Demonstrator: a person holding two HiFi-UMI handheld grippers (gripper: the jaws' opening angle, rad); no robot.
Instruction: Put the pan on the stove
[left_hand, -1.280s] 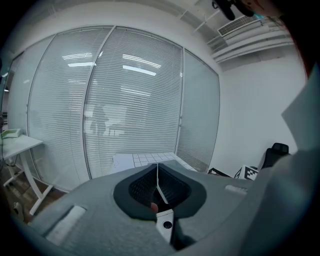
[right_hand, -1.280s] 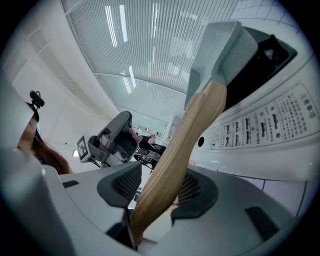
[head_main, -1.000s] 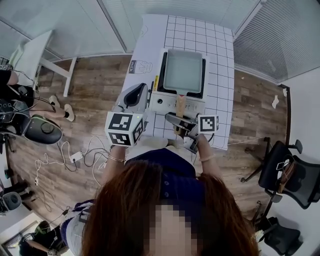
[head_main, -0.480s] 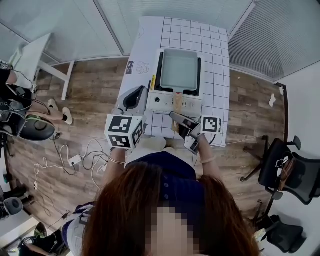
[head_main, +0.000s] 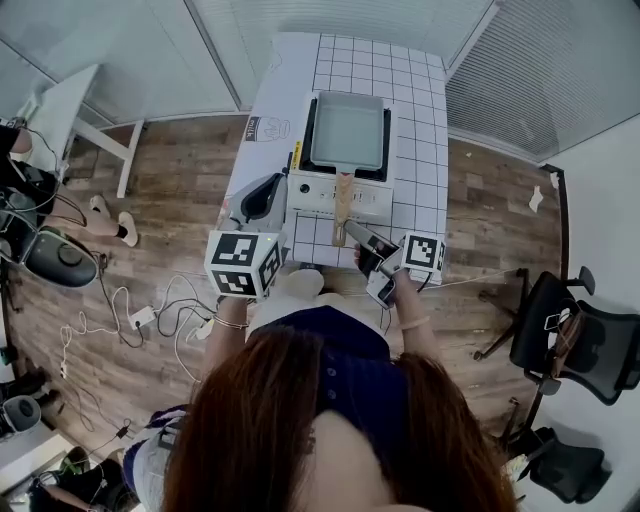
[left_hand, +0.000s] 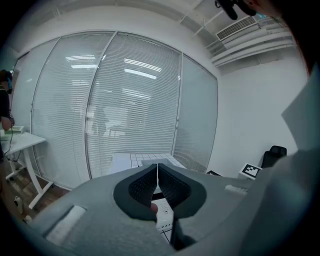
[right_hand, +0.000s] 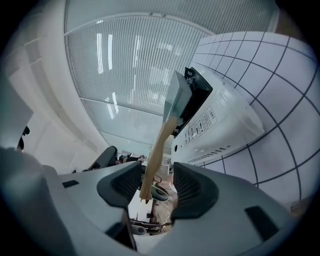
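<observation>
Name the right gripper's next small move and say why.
Probably draw the right gripper back clear of the handle. The pan already sits on the stove; the jaws, having just closed slightly, stand apart with the handle's tip between them, untouched.

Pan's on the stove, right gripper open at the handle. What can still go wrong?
1. The right gripper is open; its jaws have just been closing slightly, with the tip of the wooden handle between them, untouched. A sideways move could knock it and skew the pan on the stove.
2. The handle overhangs the stove's front toward the person; a gripper could snag it.
</observation>
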